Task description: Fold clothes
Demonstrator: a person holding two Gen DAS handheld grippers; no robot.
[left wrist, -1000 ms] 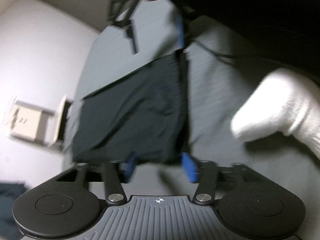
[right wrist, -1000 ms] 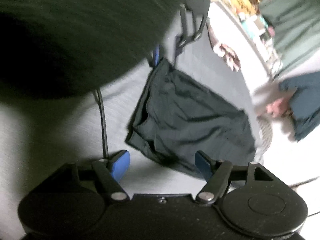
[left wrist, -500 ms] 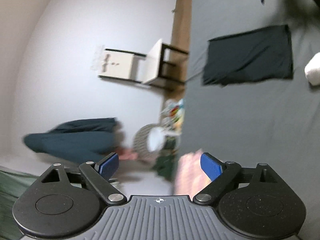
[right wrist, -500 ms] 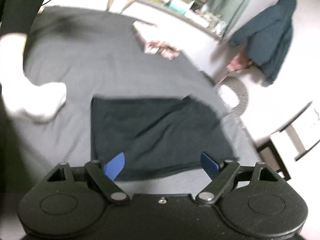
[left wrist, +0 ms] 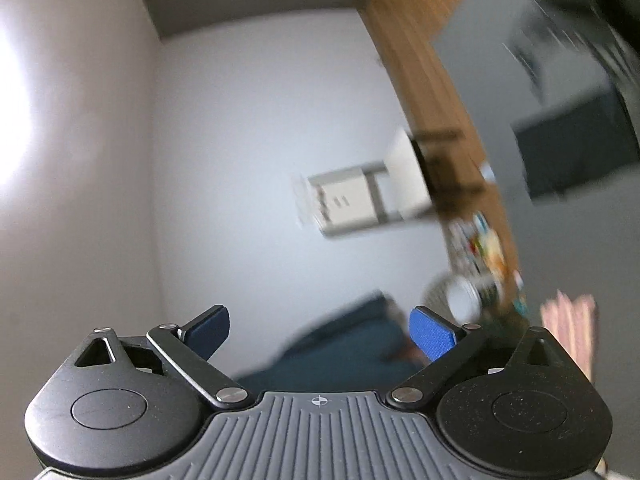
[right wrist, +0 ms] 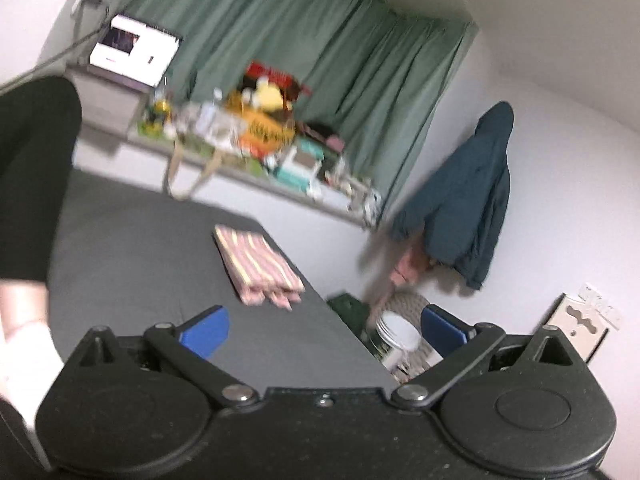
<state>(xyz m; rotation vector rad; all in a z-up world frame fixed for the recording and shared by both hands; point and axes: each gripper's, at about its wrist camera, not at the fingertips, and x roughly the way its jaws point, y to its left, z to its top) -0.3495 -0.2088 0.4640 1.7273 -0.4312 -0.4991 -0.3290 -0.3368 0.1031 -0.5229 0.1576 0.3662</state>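
Presently, both claws were raised off the bed and aimed away from the work. The left claw stood spread and empty; the dark folded garment lay flat on the grey sheet, well apart, up and to that claw's right, its long axis across the bed, blurred. The right claw was likewise spread, holding nothing. Beyond it a striped pink folded cloth rested near the bed's edge, soft, rectangular. The left claw appeared nearer the dark garment.
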